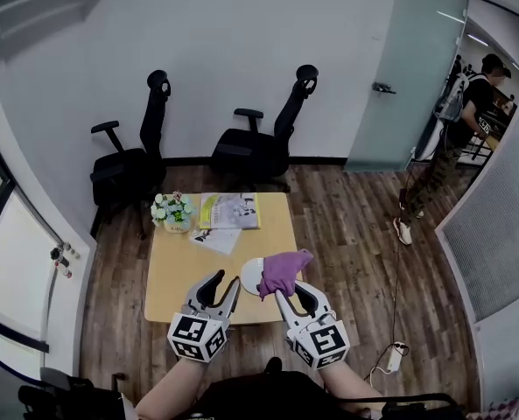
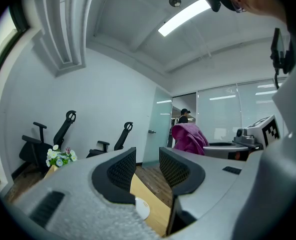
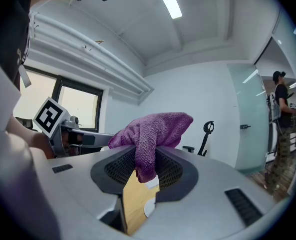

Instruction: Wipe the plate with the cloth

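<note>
The cloth [image 3: 155, 129] is a purple, nubby terry piece, bunched into a soft hump that rises above the right gripper [image 3: 147, 165]. A narrow fold of it hangs down between the jaws, which are pinched tight on it. Their inner faces are black pads with a fine ribbed grid, set in smooth grey moulded shells. The left gripper [image 2: 148, 159], just beside the right one, has its jaws a moderate way apart with nothing between them. The plate [image 1: 250, 276] is white, round, smooth and shallow. It lies on the pale wooden table [image 1: 176, 278] just ahead of and below both grippers, and from the head view the cloth covers its right edge. Whether the two touch cannot be told. Farther ahead of the left gripper stands a small pot of white flowers [image 1: 172, 210].
</note>
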`<state>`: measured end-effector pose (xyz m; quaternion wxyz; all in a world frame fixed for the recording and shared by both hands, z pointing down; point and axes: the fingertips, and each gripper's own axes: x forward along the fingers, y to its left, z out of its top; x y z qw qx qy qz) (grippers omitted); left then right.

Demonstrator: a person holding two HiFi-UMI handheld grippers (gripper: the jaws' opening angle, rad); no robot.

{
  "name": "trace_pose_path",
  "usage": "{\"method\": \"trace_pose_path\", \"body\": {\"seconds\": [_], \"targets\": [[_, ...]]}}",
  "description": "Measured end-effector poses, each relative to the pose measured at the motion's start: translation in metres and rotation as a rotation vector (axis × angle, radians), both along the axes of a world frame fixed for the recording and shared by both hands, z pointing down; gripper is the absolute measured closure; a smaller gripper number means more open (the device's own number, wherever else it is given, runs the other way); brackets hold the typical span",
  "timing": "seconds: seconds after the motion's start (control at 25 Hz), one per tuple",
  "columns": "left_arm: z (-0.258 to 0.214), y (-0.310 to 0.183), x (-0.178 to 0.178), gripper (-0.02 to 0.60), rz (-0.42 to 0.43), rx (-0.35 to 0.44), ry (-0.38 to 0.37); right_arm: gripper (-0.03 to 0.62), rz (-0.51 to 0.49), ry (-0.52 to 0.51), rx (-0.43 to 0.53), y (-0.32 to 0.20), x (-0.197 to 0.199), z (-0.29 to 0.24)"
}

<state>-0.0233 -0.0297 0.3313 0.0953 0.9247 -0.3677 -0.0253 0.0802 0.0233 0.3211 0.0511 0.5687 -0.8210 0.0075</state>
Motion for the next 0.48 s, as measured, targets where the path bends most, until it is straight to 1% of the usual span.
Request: {"method": "trace_pose_path", "body": {"seconds": [0.16, 0.28, 0.36, 0.48], "targets": [[-0.007, -0.029, 0.031, 0.437, -0.033, 0.008, -0.006, 0.488, -0.027, -0.014, 0.003, -0.029, 0.033, -0.004], [0.000, -0.043, 0.048, 0.440, -0.067, -0.013, -0.015, 0.488, -0.045, -0.020, -0.010, -0.041, 0.057, 0.000], [0.003, -0.049, 0.062, 0.440, -0.075, -0.015, -0.020, 0.488, -0.050, -0.024, -0.013, -0.048, 0.072, 0.004], [0.005, -0.060, 0.073, 0.440, -0.084, -0.017, -0.028, 0.488, -0.059, -0.033, -0.014, -0.064, 0.083, 0.008]]}}
